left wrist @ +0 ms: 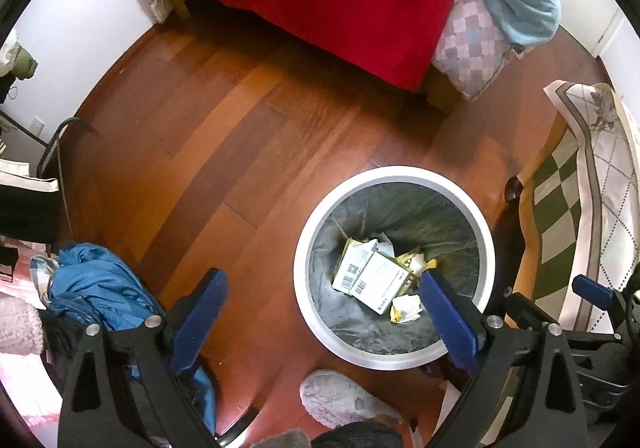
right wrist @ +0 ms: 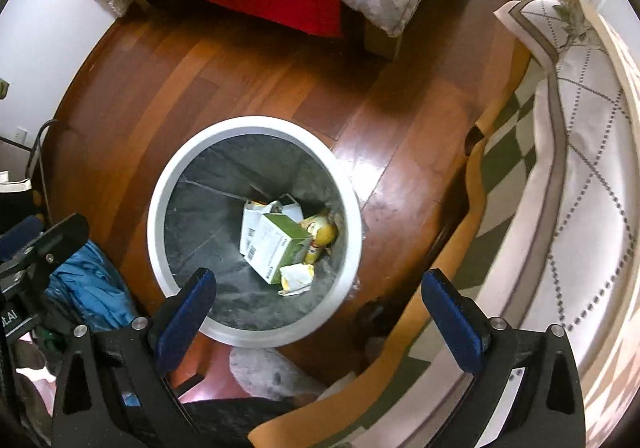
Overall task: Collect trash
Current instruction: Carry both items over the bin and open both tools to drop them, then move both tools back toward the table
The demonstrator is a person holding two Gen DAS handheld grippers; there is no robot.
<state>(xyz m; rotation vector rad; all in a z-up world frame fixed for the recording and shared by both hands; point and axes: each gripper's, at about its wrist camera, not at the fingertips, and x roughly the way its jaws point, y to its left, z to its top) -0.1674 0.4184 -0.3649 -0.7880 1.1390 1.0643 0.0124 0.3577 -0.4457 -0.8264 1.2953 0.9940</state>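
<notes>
The round white trash bin with a grey bag inside (left wrist: 394, 264) sits low and right of the middle in the left view, on the brown wood floor (left wrist: 224, 136). Inside lie white and green cardboard boxes (right wrist: 276, 244) with barcodes (the small print is too blurry to read) and a crumpled yellow wrapper (right wrist: 296, 278). The left gripper (left wrist: 322, 312) is spread wide and holds nothing. The right gripper (right wrist: 320, 308) is wide and empty too. I think a drop is done; next comes finding more trash to pick up.
</notes>
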